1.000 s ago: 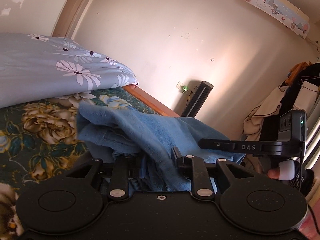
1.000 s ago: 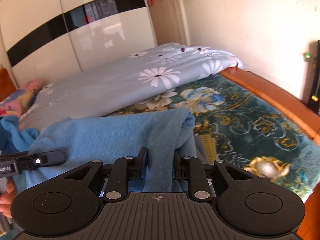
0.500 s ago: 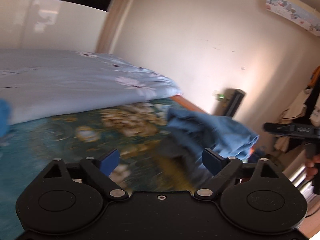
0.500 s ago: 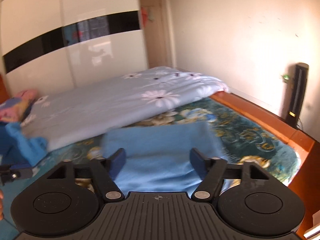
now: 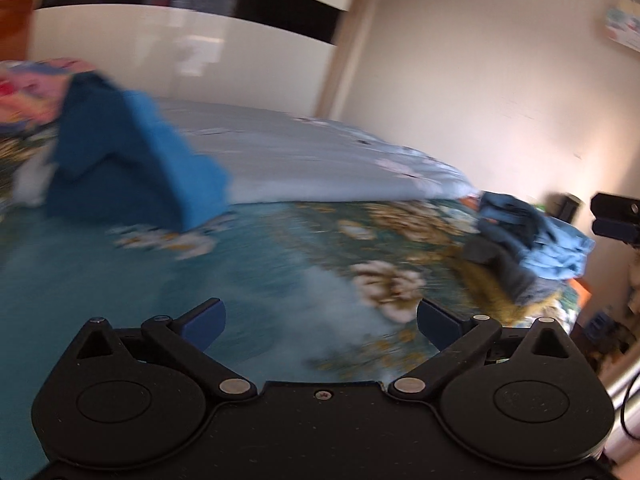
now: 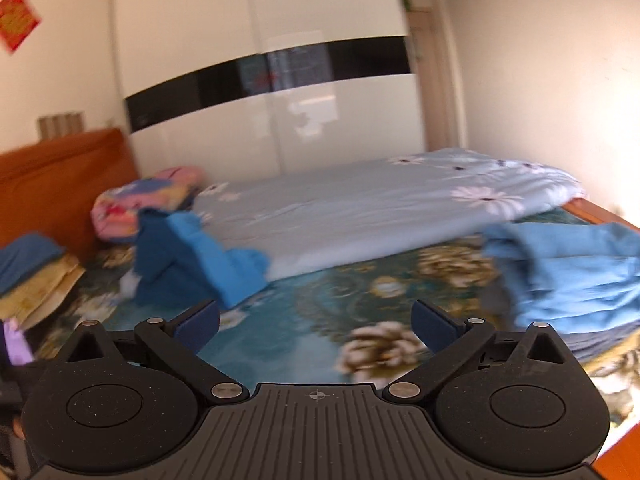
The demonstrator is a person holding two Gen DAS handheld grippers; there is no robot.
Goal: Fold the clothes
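Both tools, left (image 5: 320, 322) and right (image 6: 316, 322), are spreading, empty, over the bed (image 6: 288, 320); a quilt (image 6: 360, 208) along its far edge, blue clothes (image 6: 192, 260) near the headboard (image 6: 60, 176).

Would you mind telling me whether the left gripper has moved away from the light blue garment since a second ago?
Yes. The left gripper, jaws opening and empty, has swung left: the light blue garment once between its fingers now lies far right on the floral bedspread.

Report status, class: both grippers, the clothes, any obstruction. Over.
Left gripper and right gripper opening, nothing between jaws. Light blue garment lying on bed, released. Dark blue garment heaped beside quilt. Nothing in the way.
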